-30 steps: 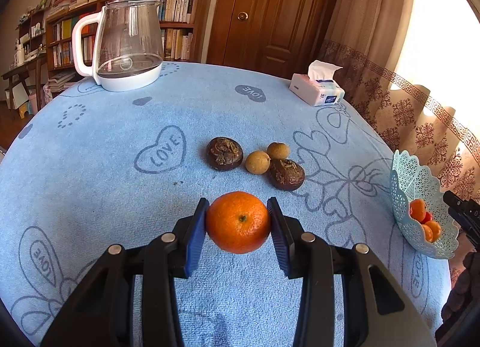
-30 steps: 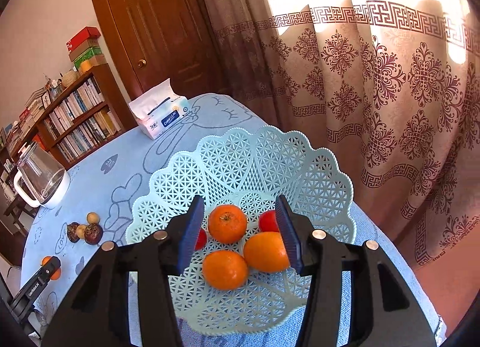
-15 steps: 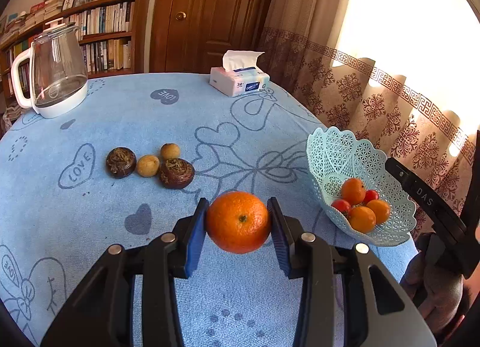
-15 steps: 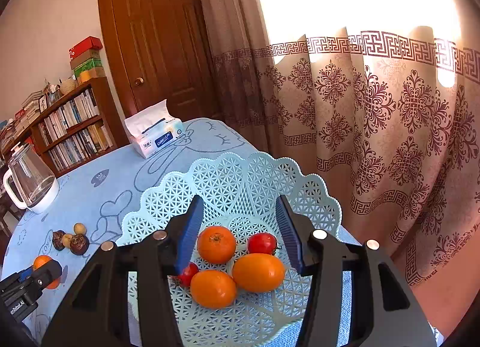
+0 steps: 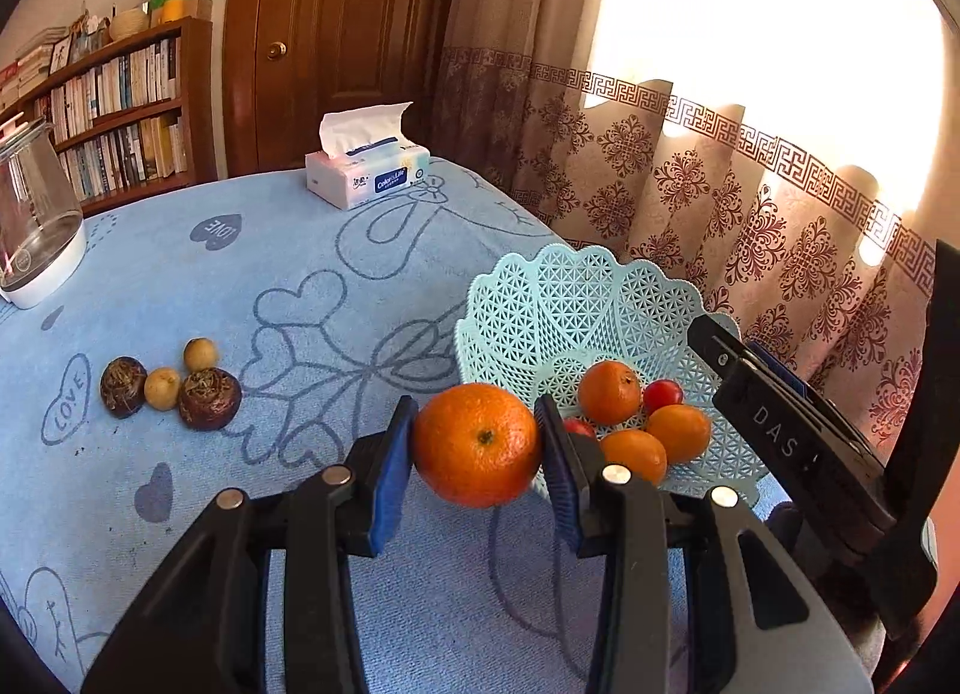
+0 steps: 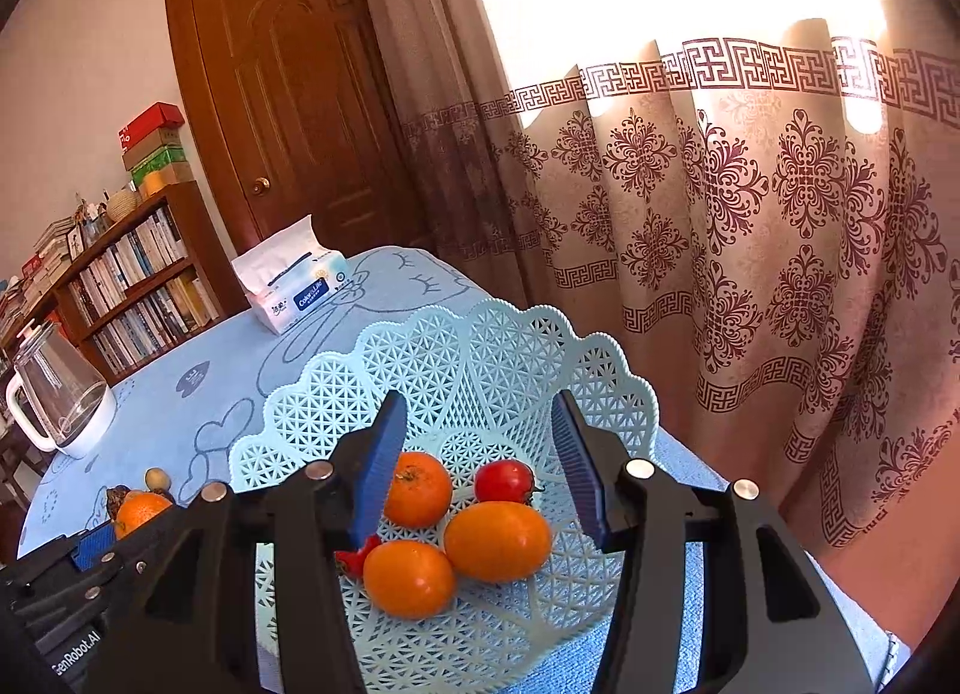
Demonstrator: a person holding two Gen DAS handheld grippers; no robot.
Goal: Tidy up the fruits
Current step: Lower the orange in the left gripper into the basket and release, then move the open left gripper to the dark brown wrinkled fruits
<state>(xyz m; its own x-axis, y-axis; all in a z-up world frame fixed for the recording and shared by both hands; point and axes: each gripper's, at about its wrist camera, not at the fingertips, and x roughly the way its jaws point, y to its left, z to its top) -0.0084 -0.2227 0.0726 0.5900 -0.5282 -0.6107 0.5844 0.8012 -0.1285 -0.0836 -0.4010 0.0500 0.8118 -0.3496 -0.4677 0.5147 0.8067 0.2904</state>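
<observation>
- Transport is judged to be the step in hand: an orange [image 5: 477, 445] is clamped between the pads of the left gripper [image 5: 478, 448] and held above the tablecloth [image 5: 300, 250], just beside the basket [image 5: 576, 298] at the table's right edge.
- Next, it is to be carried over the rim and released among the fruit already inside.
- Smooth, bright peel is seen, stem scar facing the camera.
- The right gripper [image 6: 474, 466] is held apart and empty over the basket.
</observation>
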